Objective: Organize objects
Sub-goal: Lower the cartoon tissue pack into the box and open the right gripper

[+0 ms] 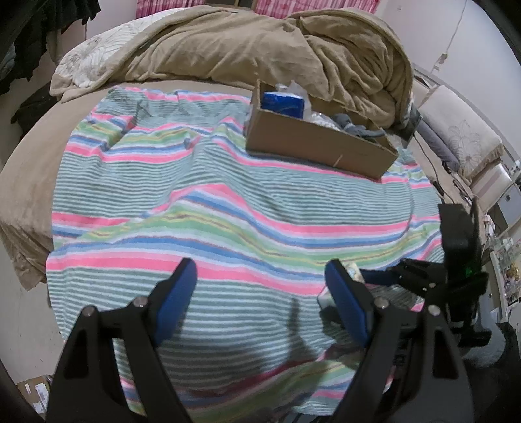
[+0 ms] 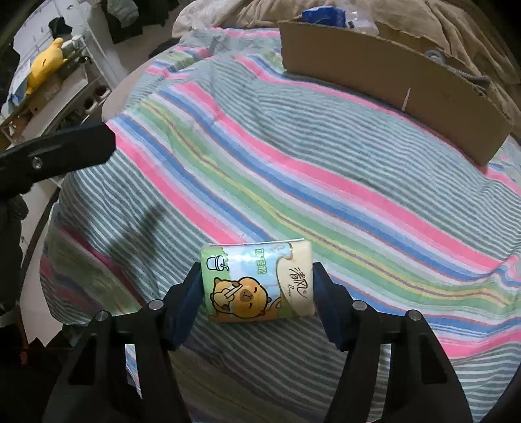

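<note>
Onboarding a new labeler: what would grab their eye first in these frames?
The cartoon-printed tissue pack sits between the right gripper's blue pads, low in the right wrist view. Under it spreads the striped towel, with an open cardboard box at its far edge.

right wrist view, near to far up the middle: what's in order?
Right hand-held gripper → tissue pack between its pads → striped towel → cardboard box → tan blanket.
</note>
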{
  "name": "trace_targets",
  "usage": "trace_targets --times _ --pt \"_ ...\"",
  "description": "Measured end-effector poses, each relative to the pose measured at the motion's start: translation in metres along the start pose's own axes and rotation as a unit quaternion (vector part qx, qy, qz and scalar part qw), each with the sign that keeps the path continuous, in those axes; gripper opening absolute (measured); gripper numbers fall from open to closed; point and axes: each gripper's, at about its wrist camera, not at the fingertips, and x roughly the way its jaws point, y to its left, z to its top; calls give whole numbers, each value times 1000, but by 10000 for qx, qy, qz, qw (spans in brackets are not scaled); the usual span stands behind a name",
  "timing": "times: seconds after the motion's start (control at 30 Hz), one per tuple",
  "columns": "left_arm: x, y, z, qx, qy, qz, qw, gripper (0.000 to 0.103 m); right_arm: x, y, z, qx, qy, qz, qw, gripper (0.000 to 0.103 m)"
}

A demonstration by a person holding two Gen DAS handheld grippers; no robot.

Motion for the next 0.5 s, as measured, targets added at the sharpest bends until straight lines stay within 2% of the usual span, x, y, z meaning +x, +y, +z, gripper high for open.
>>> trace_targets --times 0.5 --pt "17 -21 35 242 -43 -64 9997 82 -53 -66 37 595 -749 -469 9943 67"
